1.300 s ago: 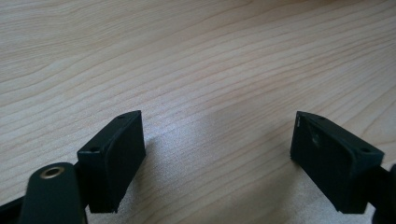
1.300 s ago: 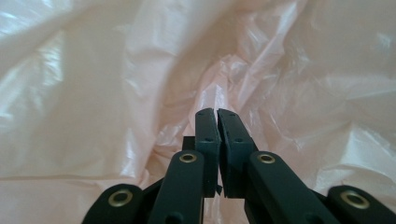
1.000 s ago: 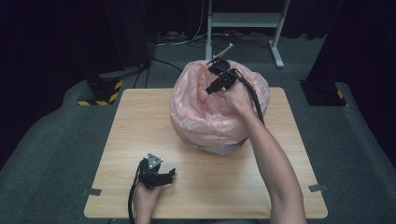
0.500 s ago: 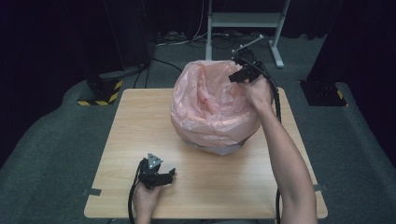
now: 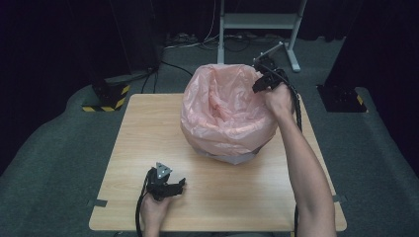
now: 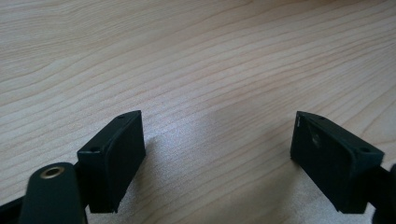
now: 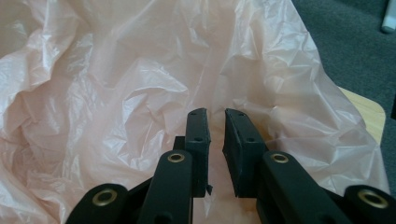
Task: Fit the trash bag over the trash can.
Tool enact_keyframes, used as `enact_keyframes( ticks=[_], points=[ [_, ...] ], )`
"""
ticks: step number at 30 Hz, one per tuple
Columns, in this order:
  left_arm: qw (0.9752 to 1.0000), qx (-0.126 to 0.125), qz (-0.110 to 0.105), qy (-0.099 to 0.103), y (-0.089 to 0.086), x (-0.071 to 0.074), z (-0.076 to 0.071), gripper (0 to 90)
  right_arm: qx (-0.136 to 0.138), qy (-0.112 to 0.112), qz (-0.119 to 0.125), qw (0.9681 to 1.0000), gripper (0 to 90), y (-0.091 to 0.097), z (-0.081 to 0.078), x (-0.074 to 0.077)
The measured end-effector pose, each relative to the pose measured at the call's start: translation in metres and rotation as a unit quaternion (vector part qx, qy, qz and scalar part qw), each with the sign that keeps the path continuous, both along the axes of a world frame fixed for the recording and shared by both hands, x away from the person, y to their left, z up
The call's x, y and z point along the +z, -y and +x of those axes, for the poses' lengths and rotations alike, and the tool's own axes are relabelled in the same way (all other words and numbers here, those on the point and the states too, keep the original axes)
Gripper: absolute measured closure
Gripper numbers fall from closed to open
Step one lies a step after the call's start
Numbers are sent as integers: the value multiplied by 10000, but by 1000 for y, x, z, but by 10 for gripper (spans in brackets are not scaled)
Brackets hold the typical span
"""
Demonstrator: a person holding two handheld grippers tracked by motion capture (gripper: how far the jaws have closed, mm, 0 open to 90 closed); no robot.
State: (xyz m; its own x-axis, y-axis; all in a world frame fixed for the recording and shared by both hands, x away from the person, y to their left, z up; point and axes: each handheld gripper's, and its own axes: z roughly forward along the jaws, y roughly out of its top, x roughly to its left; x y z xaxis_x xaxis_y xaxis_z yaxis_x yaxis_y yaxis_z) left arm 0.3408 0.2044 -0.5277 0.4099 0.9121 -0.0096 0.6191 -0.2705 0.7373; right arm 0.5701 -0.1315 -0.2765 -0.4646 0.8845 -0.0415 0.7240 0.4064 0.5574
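The left gripper [image 5: 165, 183] sits low over the tabletop near its front edge, left of the middle, held in the left hand [image 5: 154, 212], which comes in from the bottom. Its grey three-cornered plate faces up and its cable loops back beside the wrist. In the left gripper view its jaws stand wide apart with nothing between them. The right arm stretches long and nearly straight from the front right corner toward the far right part of the tabletop. The right hand [image 5: 278, 98] holds the right gripper [image 7: 215, 116] raised, its jaws drawn close with a narrow gap.
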Motion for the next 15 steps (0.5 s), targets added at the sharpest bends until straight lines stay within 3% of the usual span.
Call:
enact_keyframes(
  ticks=[4,7,11,15],
  points=[
    [10000,1,1,1,0,0,0,178,147,86,74,9998,781,-2,-6,4],
    [10000,1,0,1,0,0,0,178,380,250,317,9985,769,-7,-15,11],
    [10000,5,4,-3,0,0,0,178,861,424,686,9930,754,-25,-29,17],
    [10000,2,0,1,0,0,0,178,1214,442,981,9868,737,-46,-36,19]
  ],
)
